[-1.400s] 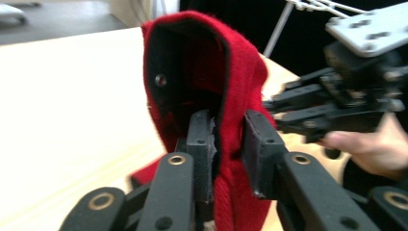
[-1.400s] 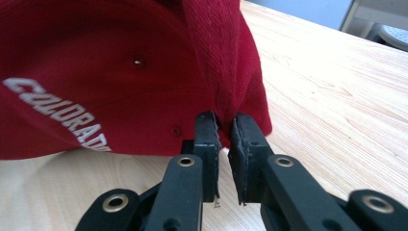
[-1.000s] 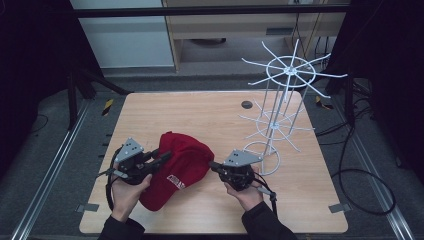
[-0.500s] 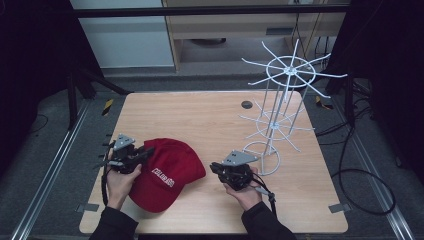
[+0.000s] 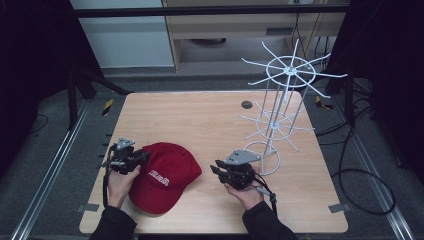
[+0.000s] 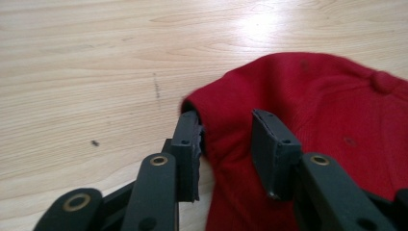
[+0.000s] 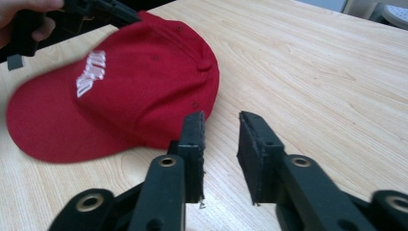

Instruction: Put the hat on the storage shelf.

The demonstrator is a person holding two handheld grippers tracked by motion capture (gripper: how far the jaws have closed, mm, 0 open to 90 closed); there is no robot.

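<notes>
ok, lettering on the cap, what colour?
White, on the red cap; the lettering reads clearest in the right gripper view.

Count of items, by kind:

- Red cap: one, lying on the surface. White lettering on its front panel (one patch, unreadable).
- White wire rack: one, upright at the right side of the surface. Spoked tiers: two counted, upper and lower, plus one ring at its base.
- Tongs: two pairs, the left tongs and the right tongs; each has two black jaws (four in all).
- Hands: two, one per pair of tongs.
- Dark round hole in the surface: one.
- Surface: one, light wood.
</notes>
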